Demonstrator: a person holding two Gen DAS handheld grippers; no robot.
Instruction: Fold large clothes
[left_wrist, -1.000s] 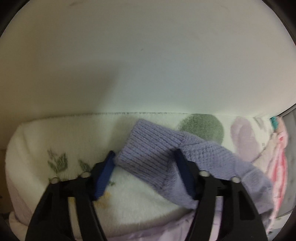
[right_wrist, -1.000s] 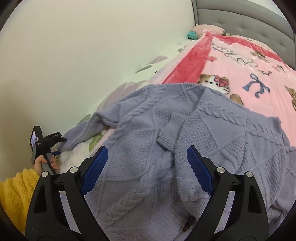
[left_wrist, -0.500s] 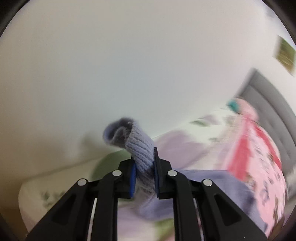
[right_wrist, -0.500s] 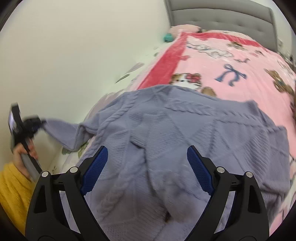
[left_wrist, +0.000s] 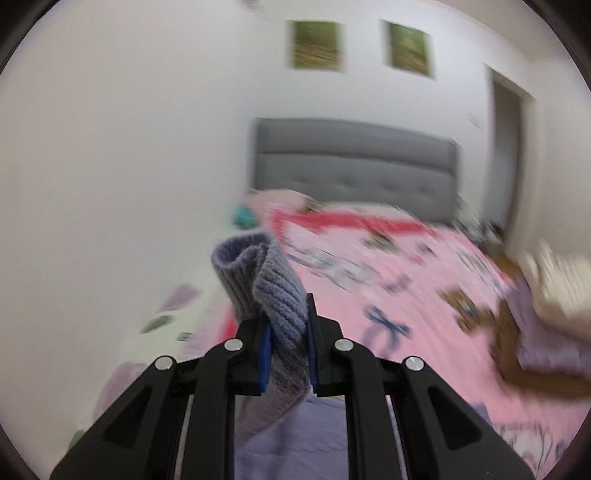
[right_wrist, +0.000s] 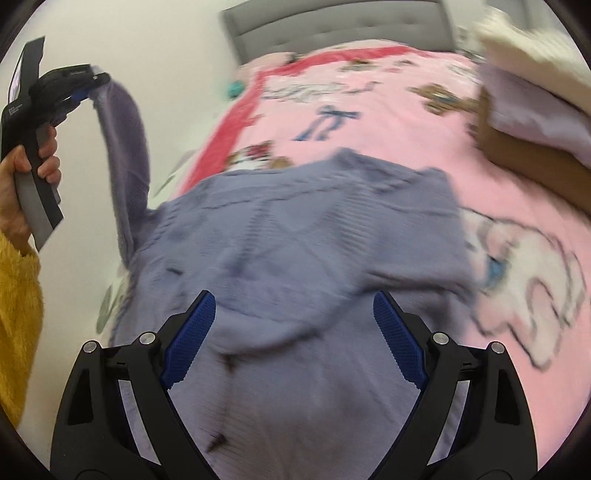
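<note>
A lilac knitted sweater (right_wrist: 303, 236) lies spread on the pink blanket (right_wrist: 388, 122) of a bed. My left gripper (left_wrist: 288, 343) is shut on the sweater's ribbed sleeve cuff (left_wrist: 269, 288) and holds it raised in the air. In the right wrist view the left gripper (right_wrist: 79, 86) is at the upper left, and the sleeve (right_wrist: 125, 147) hangs from it down to the sweater's body. My right gripper (right_wrist: 293, 332) is open and empty, just above the sweater's near part.
A grey padded headboard (left_wrist: 354, 166) stands at the far end. A white wall (left_wrist: 110, 166) runs along the bed's left side. Folded pale bedding on a brown block (right_wrist: 532, 110) lies at the bed's right. A small teal object (left_wrist: 243, 218) lies near the headboard.
My left gripper closed on the sleeve cuff, lifted it off the bed and swung to face the headboard. The right gripper stayed open and shifted over the sweater.
</note>
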